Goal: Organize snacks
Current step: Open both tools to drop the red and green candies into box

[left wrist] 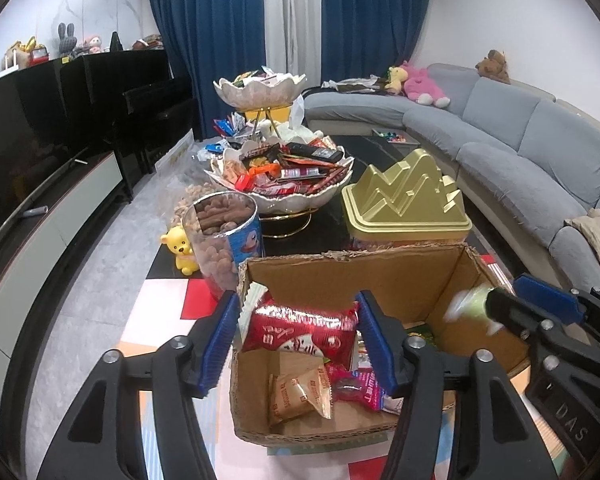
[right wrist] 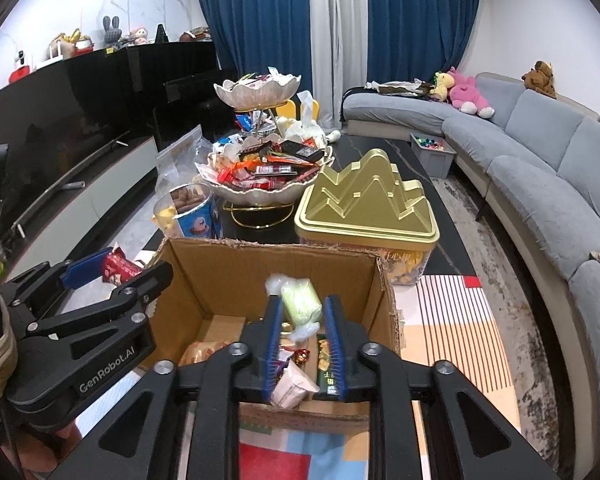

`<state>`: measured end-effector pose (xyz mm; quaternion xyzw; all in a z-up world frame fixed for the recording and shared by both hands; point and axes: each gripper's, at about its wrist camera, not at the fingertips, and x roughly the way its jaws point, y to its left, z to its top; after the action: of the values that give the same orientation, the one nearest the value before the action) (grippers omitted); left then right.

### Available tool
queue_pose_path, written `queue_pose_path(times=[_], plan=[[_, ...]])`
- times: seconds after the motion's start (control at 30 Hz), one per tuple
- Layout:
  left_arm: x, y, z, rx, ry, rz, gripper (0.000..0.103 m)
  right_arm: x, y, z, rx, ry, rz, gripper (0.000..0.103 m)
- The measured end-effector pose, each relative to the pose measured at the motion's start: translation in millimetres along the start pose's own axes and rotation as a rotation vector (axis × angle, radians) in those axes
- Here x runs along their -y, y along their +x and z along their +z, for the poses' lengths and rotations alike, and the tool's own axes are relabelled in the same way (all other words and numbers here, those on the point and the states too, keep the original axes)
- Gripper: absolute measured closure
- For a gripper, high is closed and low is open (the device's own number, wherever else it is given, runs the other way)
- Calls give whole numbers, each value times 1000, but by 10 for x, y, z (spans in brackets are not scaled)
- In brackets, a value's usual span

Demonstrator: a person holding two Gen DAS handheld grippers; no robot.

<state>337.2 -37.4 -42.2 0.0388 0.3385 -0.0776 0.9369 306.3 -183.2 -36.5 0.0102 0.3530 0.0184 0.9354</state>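
An open cardboard box [left wrist: 364, 276] [right wrist: 236, 276] sits at the near end of the table with several snack packets inside. My left gripper [left wrist: 300, 320] is shut on a red snack packet [left wrist: 300, 330] and holds it over the box's left part; it also shows in the right wrist view [right wrist: 118, 268]. My right gripper [right wrist: 300, 312] is shut on a pale green wrapped snack [right wrist: 300, 304] above the box's middle; that snack shows blurred in the left wrist view [left wrist: 470, 306].
Behind the box stand a gold mountain-shaped tin [left wrist: 408, 200] [right wrist: 366, 204], a clear jar of brown snacks [left wrist: 224, 236] [right wrist: 190, 210], and a two-tier bowl stand full of snacks [left wrist: 284, 176] [right wrist: 264, 172]. A yellow bear toy [left wrist: 180, 250] stands at left. A grey sofa [right wrist: 540, 168] curves along the right.
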Motion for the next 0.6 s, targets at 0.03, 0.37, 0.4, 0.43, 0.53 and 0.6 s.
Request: queue_pose_path(times=[0.03,0.37,0.4,0.43,0.53,0.6], plan=[[3,-9,4,2,2,5,43,6,-17,2,7,2,-7,52],[-14,-129,24,14,0,53,25,52,-146,25,32,19,-34,38],[-15,-154,21,21,1,59,24,52,-170,26,37,19,-36,37],[-15,-166,22,25,1,60,23,52,-189,24,39,19,-37,36],[-17,-231,14,32,-4,54,22,51,-261,31,45,20,-40,36],[-17,-282,11,38,-6,52,20,51,-300,31,49,23,-40,36]])
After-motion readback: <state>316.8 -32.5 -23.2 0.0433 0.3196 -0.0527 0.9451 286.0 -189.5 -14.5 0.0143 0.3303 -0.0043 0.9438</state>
